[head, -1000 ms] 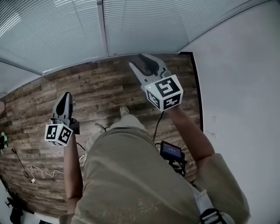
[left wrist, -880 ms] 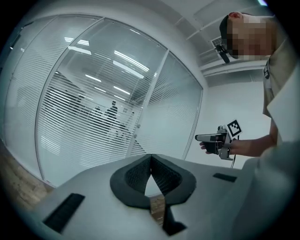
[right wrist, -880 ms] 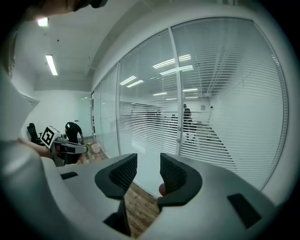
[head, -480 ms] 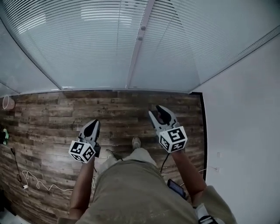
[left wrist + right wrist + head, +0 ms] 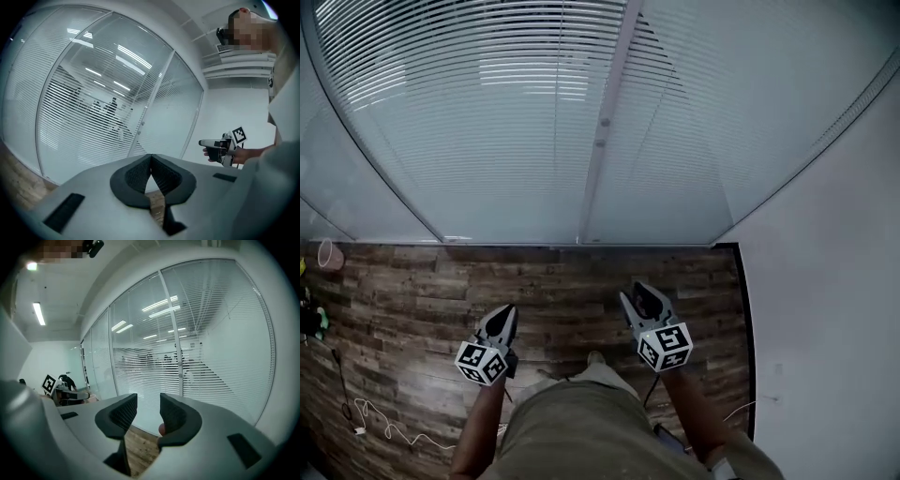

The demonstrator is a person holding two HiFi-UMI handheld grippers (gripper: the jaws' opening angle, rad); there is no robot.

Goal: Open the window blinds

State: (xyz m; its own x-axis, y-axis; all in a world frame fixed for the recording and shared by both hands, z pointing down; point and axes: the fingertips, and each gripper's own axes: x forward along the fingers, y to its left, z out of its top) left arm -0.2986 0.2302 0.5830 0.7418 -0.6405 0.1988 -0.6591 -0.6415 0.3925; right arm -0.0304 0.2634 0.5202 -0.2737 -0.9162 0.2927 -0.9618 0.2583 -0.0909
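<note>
The window blinds [image 5: 487,112] hang behind glass panels, their white slats mostly level, so figures show faintly through them. A pale mullion [image 5: 602,145] with two small knobs splits the panels. My left gripper [image 5: 502,315] is held low over the wooden floor and points at the window, its jaws shut on nothing. My right gripper [image 5: 639,298] is beside it with its jaws open and empty. Both are well short of the glass. The blinds [image 5: 93,108] and the right gripper [image 5: 206,143] show in the left gripper view. The right gripper view shows the blinds [image 5: 206,362] and the left gripper [image 5: 77,393].
A white wall [image 5: 825,281] closes the right side and meets the window at a corner. Dark wood flooring [image 5: 412,291] runs to the window's foot. A pink cup [image 5: 330,255] stands at the far left. A white cable [image 5: 380,427] lies on the floor at lower left.
The view has lifted, so the blinds fill more of it. Both grippers have dropped lower in the picture and drawn closer together. Their jaws have not changed.
</note>
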